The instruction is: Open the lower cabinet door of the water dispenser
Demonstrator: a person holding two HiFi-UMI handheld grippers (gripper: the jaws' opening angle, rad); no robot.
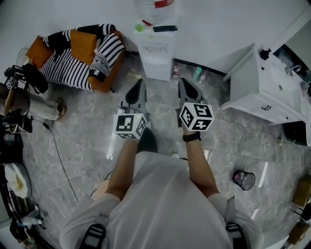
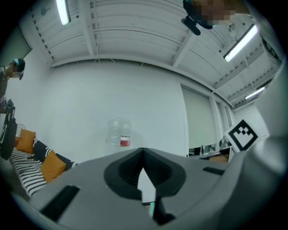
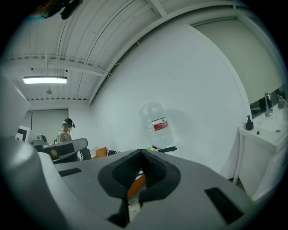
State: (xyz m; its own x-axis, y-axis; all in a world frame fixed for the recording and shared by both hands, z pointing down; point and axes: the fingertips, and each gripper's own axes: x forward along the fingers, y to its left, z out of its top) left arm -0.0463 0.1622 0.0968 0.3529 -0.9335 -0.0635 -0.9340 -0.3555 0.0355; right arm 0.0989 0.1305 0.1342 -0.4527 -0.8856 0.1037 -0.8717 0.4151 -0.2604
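Note:
The white water dispenser stands against the far wall with a clear bottle on top. Its front face shows no open door. Both grippers are held side by side a short way in front of it, pointing at it and touching nothing. My left gripper is shut with nothing in it, and my right gripper is likewise shut and empty. In the left gripper view the jaws of the left gripper meet below the bottle. In the right gripper view the right gripper points just left of the bottle.
An orange sofa with striped cushions sits left of the dispenser. A white sink cabinet stands to the right. Two small bottles rest on the floor by the wall. A black waste basket and a floor cable lie nearer me.

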